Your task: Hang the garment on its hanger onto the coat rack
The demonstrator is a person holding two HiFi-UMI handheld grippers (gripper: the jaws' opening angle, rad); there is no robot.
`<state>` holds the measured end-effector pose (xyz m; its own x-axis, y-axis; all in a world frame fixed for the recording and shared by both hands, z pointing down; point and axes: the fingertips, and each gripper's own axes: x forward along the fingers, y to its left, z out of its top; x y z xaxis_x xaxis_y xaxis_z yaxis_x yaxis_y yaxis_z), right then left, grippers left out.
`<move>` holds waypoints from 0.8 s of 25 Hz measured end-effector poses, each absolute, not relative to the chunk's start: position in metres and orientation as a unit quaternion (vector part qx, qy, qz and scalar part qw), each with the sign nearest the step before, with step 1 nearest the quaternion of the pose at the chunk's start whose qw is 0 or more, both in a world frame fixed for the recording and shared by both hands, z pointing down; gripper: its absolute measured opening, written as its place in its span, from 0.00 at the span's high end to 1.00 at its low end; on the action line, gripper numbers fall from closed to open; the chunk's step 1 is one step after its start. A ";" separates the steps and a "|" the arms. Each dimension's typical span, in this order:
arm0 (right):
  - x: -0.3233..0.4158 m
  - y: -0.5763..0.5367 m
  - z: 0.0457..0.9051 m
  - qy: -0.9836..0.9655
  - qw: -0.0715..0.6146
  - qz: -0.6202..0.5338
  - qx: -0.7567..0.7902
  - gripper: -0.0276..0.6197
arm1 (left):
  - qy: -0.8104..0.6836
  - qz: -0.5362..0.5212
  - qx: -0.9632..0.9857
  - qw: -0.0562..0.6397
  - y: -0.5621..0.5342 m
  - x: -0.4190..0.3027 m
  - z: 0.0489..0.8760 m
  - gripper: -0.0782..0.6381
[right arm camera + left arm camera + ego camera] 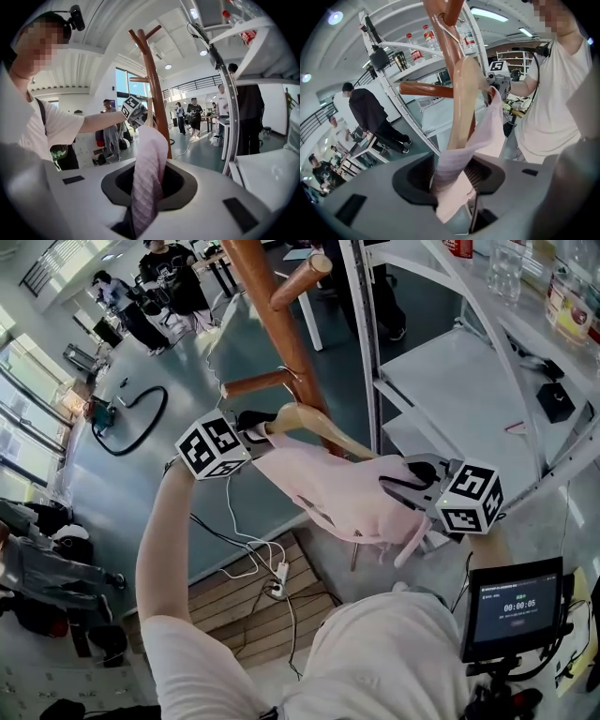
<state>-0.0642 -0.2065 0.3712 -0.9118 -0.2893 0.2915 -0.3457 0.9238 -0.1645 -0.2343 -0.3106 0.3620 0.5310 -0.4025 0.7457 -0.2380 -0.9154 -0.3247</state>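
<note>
A pale wooden hanger (309,420) carries a pink garment (337,493) close against the brown coat rack pole (272,315), just under a side peg (258,383). Its metal hook (447,33) reaches up beside the pole. My left gripper (255,430) is at the hanger's left end; in the left gripper view the hanger (461,103) and a fold of the garment (487,131) pass between its jaws, which stand a little apart from them. My right gripper (398,486) is shut on the garment's right side, and the cloth (147,173) fills its jaws.
A white metal shelf frame (450,371) with bottles (506,268) stands directly right of the rack. Below lie a power strip and cables (277,589) on a wooden floor panel. A small screen (514,607) sits at lower right. Several people (173,277) stand far back.
</note>
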 end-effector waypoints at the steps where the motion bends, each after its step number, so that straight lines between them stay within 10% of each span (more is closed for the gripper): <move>1: -0.061 -0.208 0.371 -0.972 0.142 0.099 0.161 0.88 | 0.191 -0.444 -0.871 0.094 -0.309 -0.235 0.361 0.63; 20: -0.010 -0.207 0.341 -0.976 0.162 0.042 0.137 0.85 | 0.349 -0.303 -0.882 0.092 -0.276 -0.272 0.303 0.55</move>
